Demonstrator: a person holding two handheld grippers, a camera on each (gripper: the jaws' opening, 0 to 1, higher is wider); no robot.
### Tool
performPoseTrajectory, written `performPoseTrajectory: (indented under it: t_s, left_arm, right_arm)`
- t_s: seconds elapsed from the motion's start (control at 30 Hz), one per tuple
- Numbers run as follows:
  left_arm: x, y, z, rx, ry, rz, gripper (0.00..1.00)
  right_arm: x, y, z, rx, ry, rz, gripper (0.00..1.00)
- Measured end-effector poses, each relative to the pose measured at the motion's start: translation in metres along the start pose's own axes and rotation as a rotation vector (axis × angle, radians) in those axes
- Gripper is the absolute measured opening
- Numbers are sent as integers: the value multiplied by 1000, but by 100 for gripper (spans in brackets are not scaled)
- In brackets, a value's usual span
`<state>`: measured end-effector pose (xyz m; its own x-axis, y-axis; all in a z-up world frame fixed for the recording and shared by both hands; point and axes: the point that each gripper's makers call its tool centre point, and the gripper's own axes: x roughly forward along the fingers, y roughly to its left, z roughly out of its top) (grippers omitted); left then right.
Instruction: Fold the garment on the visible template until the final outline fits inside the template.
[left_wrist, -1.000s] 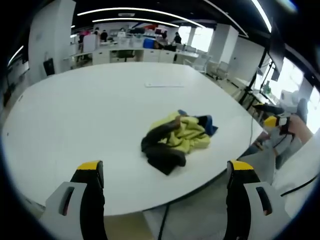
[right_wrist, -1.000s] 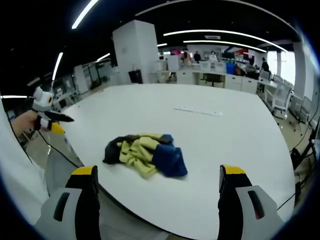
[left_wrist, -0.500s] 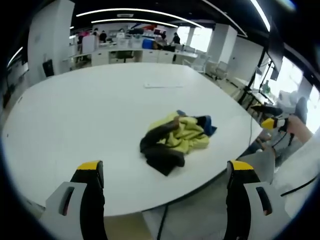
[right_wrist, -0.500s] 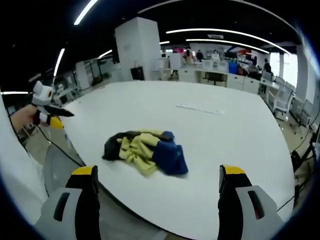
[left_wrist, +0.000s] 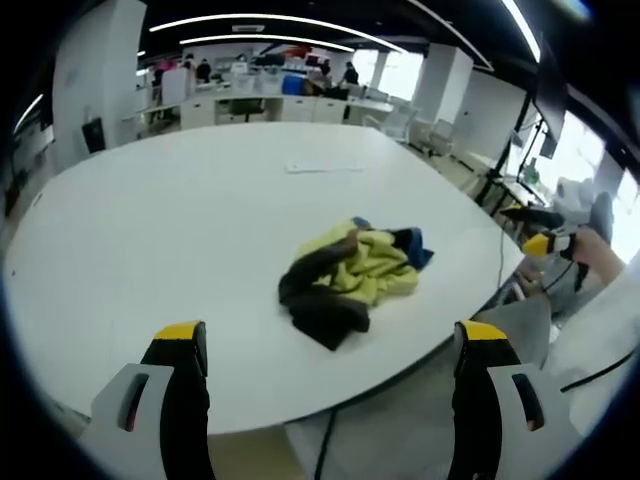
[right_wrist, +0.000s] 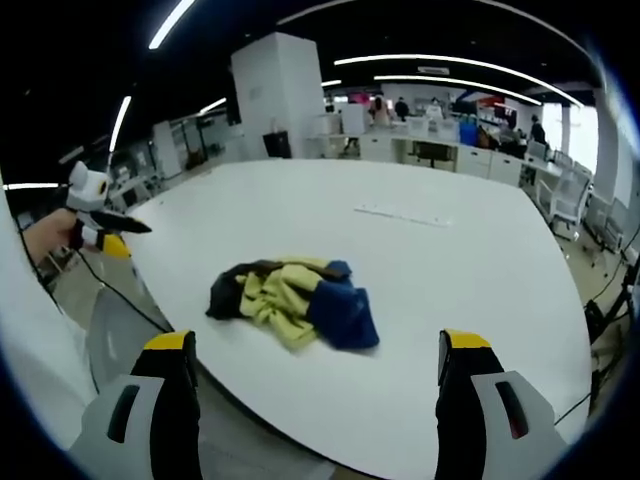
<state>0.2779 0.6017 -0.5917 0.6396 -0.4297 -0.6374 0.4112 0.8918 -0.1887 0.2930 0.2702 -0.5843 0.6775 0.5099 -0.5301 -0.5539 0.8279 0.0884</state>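
Garment (left_wrist: 348, 283) lies crumpled in a heap on the white worktop (left_wrist: 180, 230), toward the near edge; yellow, black and blue cloth bunched together, same heap in the right gripper view (right_wrist: 292, 303)

Change over the last second: almost none. Heap keeps its shape and place; both views drift only slightly, so the hands are nearly still. The right gripper, seen small at the edge of the left gripper view (left_wrist: 538, 243), sits a touch lower than a second ago

Left gripper (left_wrist: 331, 345) jaws spread wide, holding nothing. Right gripper (right_wrist: 315, 350) likewise spread, empty, both well short of the cloth

No template outline visible on the worktop, possibly too faint at this distance; a thin pale strip (left_wrist: 318, 167) lies beyond the heap

Judgement: folding not begun; the garment needs spreading flat first
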Motion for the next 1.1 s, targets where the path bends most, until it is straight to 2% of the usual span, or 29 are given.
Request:
performPoseTrajectory:
  t_s: [0.13,1.1]
  left_arm:
    - [2,-2,0,4,6,-8,99]
    - [18,-1,5,3,24,-25,99]
  right_arm:
    - [0,0,-2,6,8,3,95]
    - [18,-7,1,19,25,27,96]
